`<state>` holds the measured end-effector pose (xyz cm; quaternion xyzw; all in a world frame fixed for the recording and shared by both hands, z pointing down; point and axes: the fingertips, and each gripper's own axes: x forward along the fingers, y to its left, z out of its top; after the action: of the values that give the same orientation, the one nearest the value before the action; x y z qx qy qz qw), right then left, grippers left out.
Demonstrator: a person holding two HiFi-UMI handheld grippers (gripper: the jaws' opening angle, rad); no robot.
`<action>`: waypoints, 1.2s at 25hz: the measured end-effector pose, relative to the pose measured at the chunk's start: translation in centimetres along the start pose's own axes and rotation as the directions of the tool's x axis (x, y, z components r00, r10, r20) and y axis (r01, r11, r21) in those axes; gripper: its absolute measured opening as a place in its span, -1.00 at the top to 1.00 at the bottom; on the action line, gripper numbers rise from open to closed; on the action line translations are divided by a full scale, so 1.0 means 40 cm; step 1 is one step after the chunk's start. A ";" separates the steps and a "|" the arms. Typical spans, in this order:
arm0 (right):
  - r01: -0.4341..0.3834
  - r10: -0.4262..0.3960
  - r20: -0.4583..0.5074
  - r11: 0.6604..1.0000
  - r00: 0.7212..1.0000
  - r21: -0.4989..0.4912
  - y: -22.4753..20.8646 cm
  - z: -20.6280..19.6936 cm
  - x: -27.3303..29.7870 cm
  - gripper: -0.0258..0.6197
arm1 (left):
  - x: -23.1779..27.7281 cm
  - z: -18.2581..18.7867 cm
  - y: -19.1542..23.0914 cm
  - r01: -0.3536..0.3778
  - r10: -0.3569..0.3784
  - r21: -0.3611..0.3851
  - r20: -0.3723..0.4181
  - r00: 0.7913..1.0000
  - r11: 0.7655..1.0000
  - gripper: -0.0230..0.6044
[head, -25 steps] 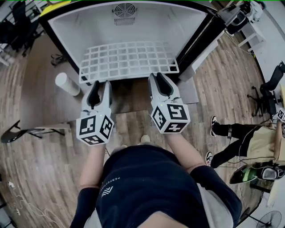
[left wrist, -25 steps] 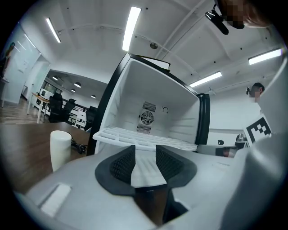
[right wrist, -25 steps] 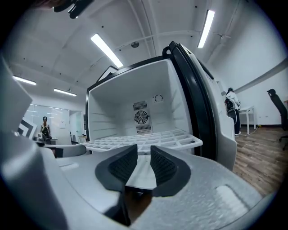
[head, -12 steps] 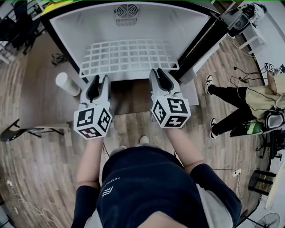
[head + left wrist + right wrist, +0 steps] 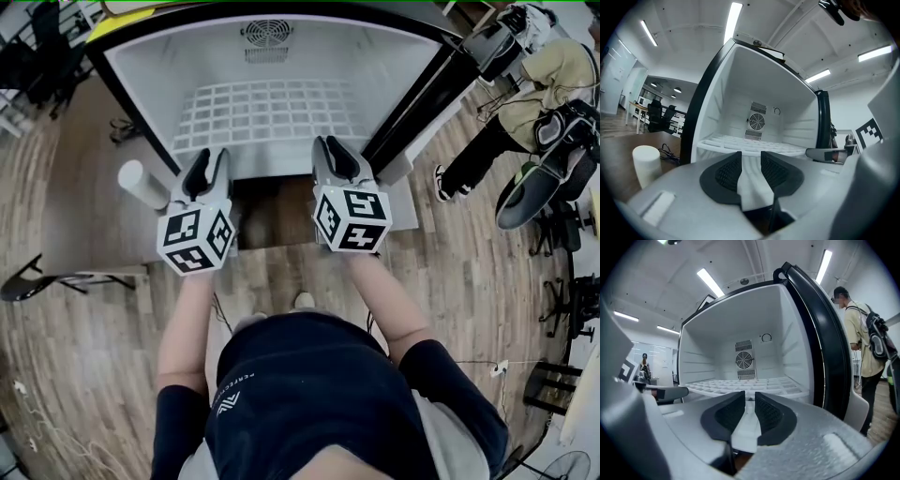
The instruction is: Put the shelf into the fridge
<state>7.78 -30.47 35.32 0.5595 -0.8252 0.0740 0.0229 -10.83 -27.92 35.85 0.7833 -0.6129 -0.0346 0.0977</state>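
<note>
Head view: the shelf (image 5: 272, 108) sits level inside the fridge (image 5: 141, 75), with your left claw (image 5: 208, 157) and right claw (image 5: 335, 146) both at its front edge. Left gripper view: that claw's just been closing, narrow gap, nothing pinched. Right gripper view: also been closing, narrow and empty, shelf just past the tips.

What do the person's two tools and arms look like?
Both the left tool and the right tool are light grey, with black textured pads and a cube of black-and-white square markers behind. The person wears dark short sleeves.
</note>
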 end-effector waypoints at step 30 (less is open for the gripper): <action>-0.041 0.044 0.050 0.997 0.998 -0.062 0.003 0.018 -0.010 0.67 | -0.021 0.049 -0.026 0.071 -0.074 0.040 0.085 0.994 0.997 0.68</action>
<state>7.84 -30.15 34.55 0.5425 -0.8392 0.0349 0.0173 -10.37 -27.07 33.68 0.8046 -0.5882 -0.0606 0.0555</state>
